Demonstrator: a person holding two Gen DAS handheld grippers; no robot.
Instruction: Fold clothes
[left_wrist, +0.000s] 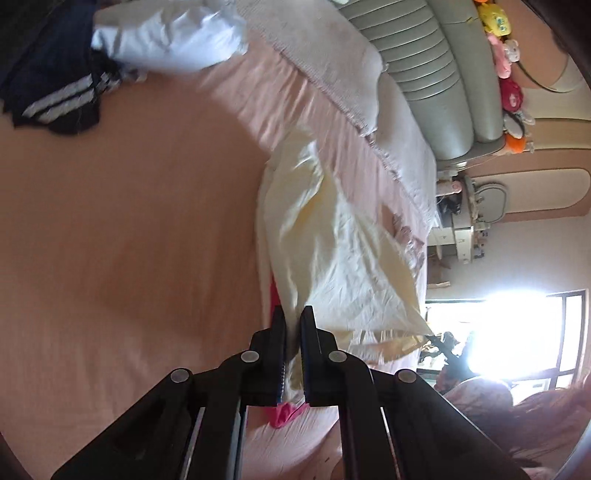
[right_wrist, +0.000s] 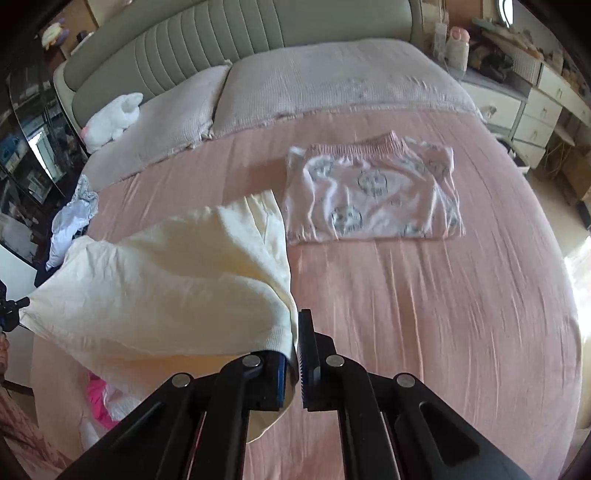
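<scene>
A cream garment hangs stretched above the pink bed sheet, held between both grippers. My left gripper is shut on one edge of it, the cloth pinched between the black fingers. In the right wrist view the same cream garment spreads to the left, and my right gripper is shut on its hem. The far corner of the cloth reaches the other gripper at the left edge. A folded pink patterned garment lies flat on the sheet beyond.
A pile of dark striped clothes and a white garment sits at one side of the bed. Something bright pink lies under the cream cloth. Pillows, a padded headboard, a white plush toy and drawers surround the bed.
</scene>
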